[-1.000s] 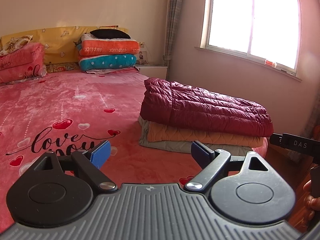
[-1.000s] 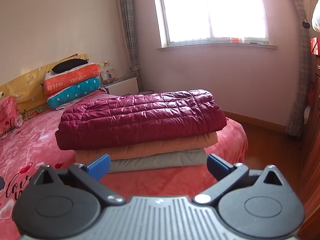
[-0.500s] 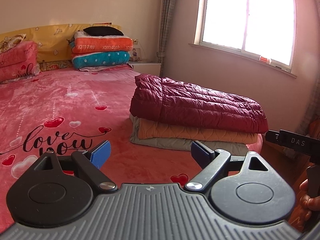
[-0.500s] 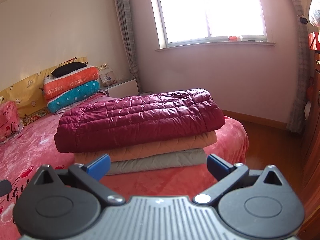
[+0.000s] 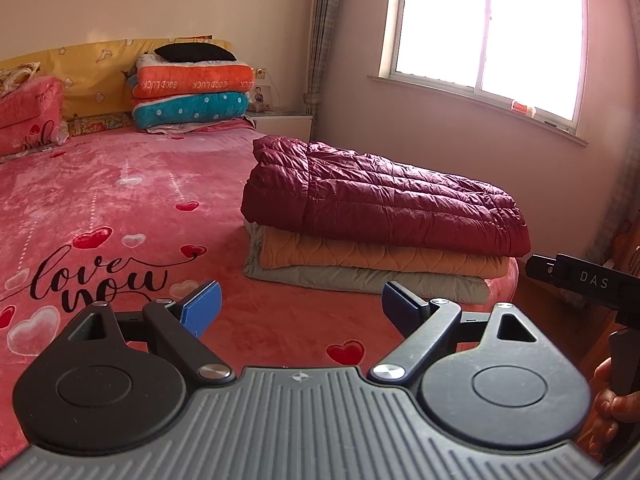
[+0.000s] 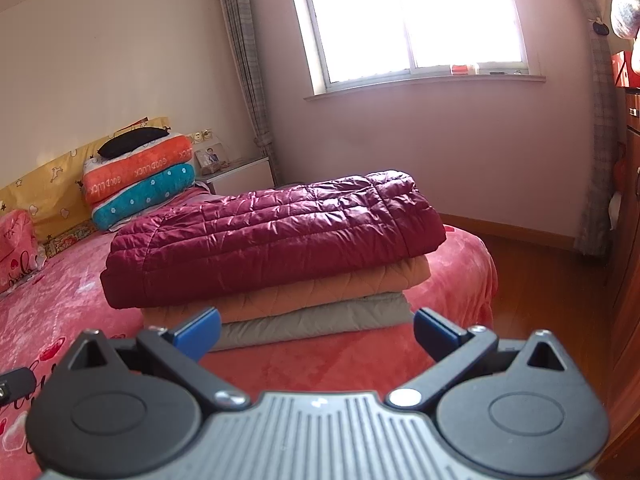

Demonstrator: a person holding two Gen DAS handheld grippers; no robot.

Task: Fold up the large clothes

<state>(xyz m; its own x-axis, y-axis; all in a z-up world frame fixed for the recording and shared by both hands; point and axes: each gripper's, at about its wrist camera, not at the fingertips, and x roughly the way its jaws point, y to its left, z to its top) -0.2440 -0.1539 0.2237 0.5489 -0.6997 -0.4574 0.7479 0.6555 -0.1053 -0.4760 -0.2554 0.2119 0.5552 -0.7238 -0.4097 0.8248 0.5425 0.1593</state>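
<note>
Three folded garments sit stacked near the foot corner of the bed (image 5: pixel 120 184): a maroon jacket (image 5: pixel 384 204) on top, an orange quilted piece (image 5: pixel 372 258) under it, a grey one (image 5: pixel 360 280) at the bottom. Only the left wrist view shows the "love you" lettering (image 5: pixel 100 280) on the pink cover, and, at its right edge, the right gripper's black body marked "DAS" (image 5: pixel 588 280) with a hand (image 5: pixel 612 404) below it. Only the right wrist view shows the wooden floor (image 6: pixel 536 264) beyond the bed and a cabinet (image 6: pixel 632 184) at the far right. Both views take in the pillows (image 5: pixel 192 92) piled at the headboard, the nightstand (image 5: pixel 284 124) and the window (image 5: pixel 488 28).

Left gripper (image 5: pixel 300 308): its blue-padded fingers are spread wide with nothing between them; the stack lies ahead and to the right, well apart from the tips. Right gripper (image 6: pixel 316 328): fingers likewise spread and empty, held over the cover, with the stack straight ahead and close, its grey bottom layer seen across the gap between the tips, not touching them.
</note>
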